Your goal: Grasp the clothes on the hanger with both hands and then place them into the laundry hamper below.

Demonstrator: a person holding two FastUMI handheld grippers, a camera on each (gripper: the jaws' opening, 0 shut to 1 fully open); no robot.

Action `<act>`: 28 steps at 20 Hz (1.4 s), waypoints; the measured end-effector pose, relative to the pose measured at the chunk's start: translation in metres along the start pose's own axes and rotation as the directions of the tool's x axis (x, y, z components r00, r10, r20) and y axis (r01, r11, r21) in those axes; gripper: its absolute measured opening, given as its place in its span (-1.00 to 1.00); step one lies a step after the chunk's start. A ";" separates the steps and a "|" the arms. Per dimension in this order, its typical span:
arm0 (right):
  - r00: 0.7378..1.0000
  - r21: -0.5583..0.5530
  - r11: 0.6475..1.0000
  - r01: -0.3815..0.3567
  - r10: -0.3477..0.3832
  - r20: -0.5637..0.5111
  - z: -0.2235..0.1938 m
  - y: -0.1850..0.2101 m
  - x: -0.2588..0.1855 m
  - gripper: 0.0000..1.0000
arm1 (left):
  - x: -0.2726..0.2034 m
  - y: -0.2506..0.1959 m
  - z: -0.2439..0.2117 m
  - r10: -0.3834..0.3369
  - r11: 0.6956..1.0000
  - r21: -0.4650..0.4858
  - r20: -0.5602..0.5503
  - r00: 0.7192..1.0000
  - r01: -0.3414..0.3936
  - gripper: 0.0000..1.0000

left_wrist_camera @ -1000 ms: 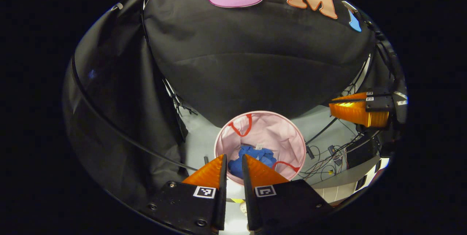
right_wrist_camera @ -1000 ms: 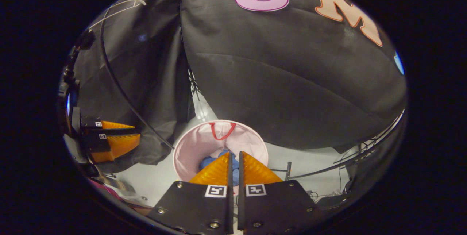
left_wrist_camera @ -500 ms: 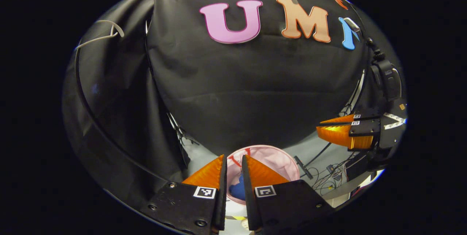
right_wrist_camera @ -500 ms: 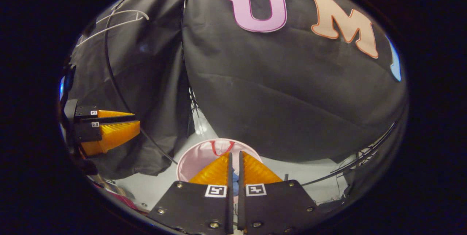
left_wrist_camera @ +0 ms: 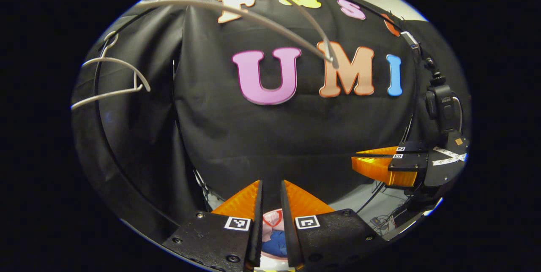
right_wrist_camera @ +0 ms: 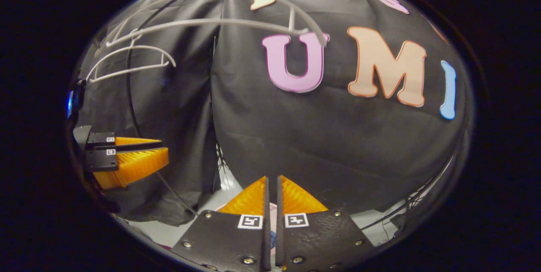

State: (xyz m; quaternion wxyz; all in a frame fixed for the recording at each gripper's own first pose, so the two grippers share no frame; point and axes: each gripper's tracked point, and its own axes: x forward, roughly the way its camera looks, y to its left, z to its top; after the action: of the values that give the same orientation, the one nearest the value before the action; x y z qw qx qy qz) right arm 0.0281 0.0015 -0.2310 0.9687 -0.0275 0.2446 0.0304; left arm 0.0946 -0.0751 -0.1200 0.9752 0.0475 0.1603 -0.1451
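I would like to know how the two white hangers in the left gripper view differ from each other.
The near hanger sweeps large across the top of the view; the far hanger looks small at the left. The far hanger shows its hook; the near hanger's hook cannot be made out. Both are white and bare.

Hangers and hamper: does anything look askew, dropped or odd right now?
Nothing stands out. The hangers hang bare on the rail, and the blue clothes lie inside the pink hamper below the left claw.

Black cloth wall [left_wrist_camera: 296,137], loose cables [left_wrist_camera: 380,217] — pale floor [right_wrist_camera: 169,229] below
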 end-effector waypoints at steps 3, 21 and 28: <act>0.996 -0.007 1.000 0.006 -0.005 0.085 0.043 -0.002 -0.012 -0.90 | -0.005 -0.006 0.036 -0.015 1.000 -0.009 0.080 0.997 0.016 -0.51; 0.907 0.107 0.991 0.075 -0.112 0.406 0.179 -0.026 -0.100 -0.90 | -0.063 -0.006 0.169 -0.008 0.999 -0.026 0.383 0.924 0.019 -0.46; 0.877 0.127 0.987 0.100 -0.148 0.457 0.196 -0.038 -0.118 -0.91 | -0.074 -0.004 0.189 0.012 1.000 0.009 0.439 0.898 -0.017 -0.47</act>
State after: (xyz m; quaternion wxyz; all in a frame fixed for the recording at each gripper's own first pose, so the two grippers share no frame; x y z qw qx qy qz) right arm 0.0194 -0.0281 -0.0013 0.9992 0.0133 0.0045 -0.0383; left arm 0.0827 -0.0848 0.0821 0.9870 0.0211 -0.0648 -0.1458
